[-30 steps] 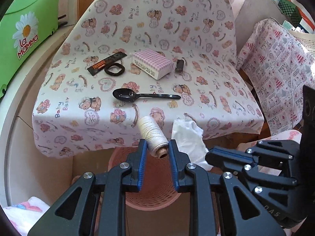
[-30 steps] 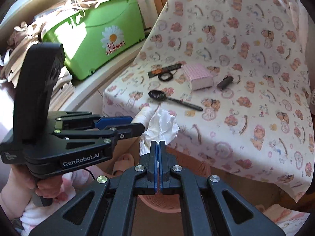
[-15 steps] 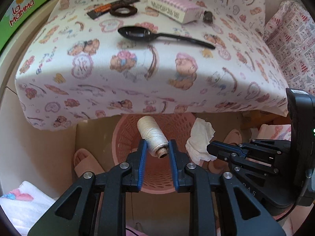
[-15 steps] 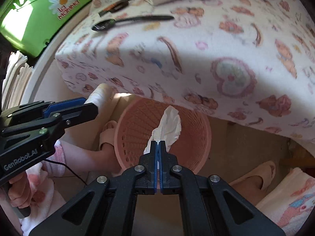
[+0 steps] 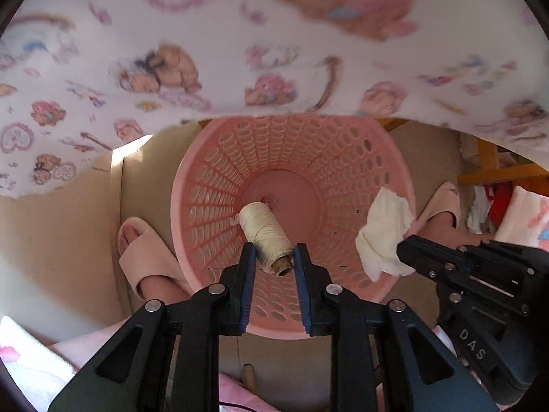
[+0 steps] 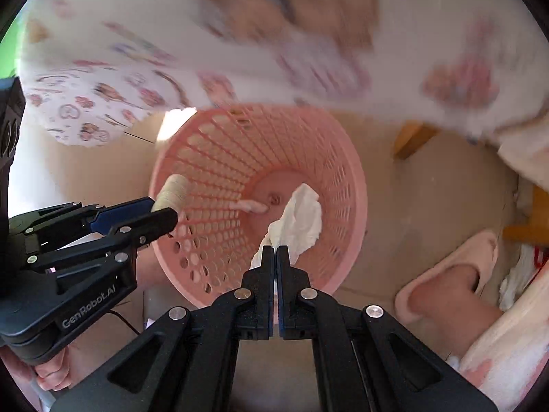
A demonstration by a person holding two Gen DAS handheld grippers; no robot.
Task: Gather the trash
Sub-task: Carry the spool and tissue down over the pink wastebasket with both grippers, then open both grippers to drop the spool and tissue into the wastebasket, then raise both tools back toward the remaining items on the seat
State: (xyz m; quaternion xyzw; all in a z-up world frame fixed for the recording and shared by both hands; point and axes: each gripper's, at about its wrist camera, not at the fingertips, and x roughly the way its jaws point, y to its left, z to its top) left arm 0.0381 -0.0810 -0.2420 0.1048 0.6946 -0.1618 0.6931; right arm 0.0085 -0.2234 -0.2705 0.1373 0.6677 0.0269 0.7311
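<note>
I had both grippers over the pink basket (image 5: 384, 158), which stood on the floor (image 6: 411, 213) just under the hanging edge of the bear-print cloth (image 5: 206, 34). My left gripper (image 5: 274, 257) had its 2 fingers pinching the spool of cream thread (image 5: 264, 233) by its sides, the cork-coloured core end facing the camera and the spool pointing down toward the bottom of the basket. In the right wrist view the same spool (image 6: 171, 192) sat above the basket's left rim (image 6: 154, 185), held in the left gripper (image 6: 156, 214). My right gripper (image 6: 276, 250) had its 2 fingers pressed together on a corner of the crumpled white tissue (image 6: 302, 219), and the tissue hung over the inside of the basket. From the left wrist view the tissue (image 5: 384, 233) showed against the basket's right rim, with the right gripper (image 5: 403, 249) gripping it from the right. A small pale pink scrap (image 6: 250, 206) lay on the bottom of the basket near its centre; I could not tell what it was. A foot in a pink slipper (image 5: 144, 250) stood on the floor to the left of the basket and another slipper (image 6: 446, 281) to the right. The cloth was blurred in both views.
</note>
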